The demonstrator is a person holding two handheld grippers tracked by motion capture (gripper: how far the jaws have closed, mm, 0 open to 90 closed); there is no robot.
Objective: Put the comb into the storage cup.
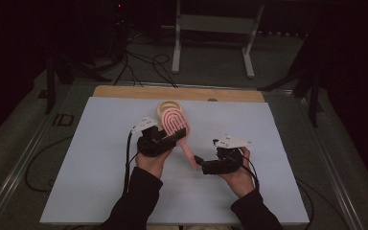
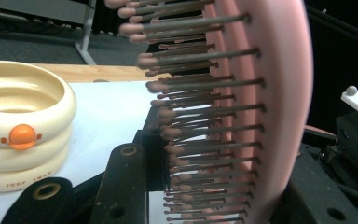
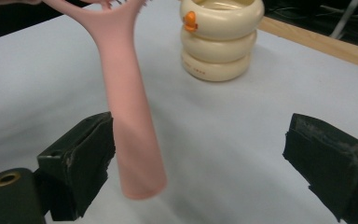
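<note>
High view: left gripper point(image 1: 165, 136) clamps pink brush point(image 1: 175, 123) head; right gripper point(image 1: 202, 162) jaws wide, handle between them untouched; left gripper view adds bristles, cream container point(image 2: 21, 123) at 9 o'clock.

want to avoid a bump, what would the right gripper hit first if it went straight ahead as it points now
Likely the pink hairbrush handle, already between its open jaws by the left pad; beyond, the cream ringed holder.

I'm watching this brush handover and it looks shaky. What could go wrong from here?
1. The left tongs alone hold the pink hairbrush, by its head; the handle hangs free and could swing or slip.
2. The right tongs stand open, the handle beside one pad; closing might miss it.
3. The cream ring holder stands close behind; a swing could knock it.
</note>
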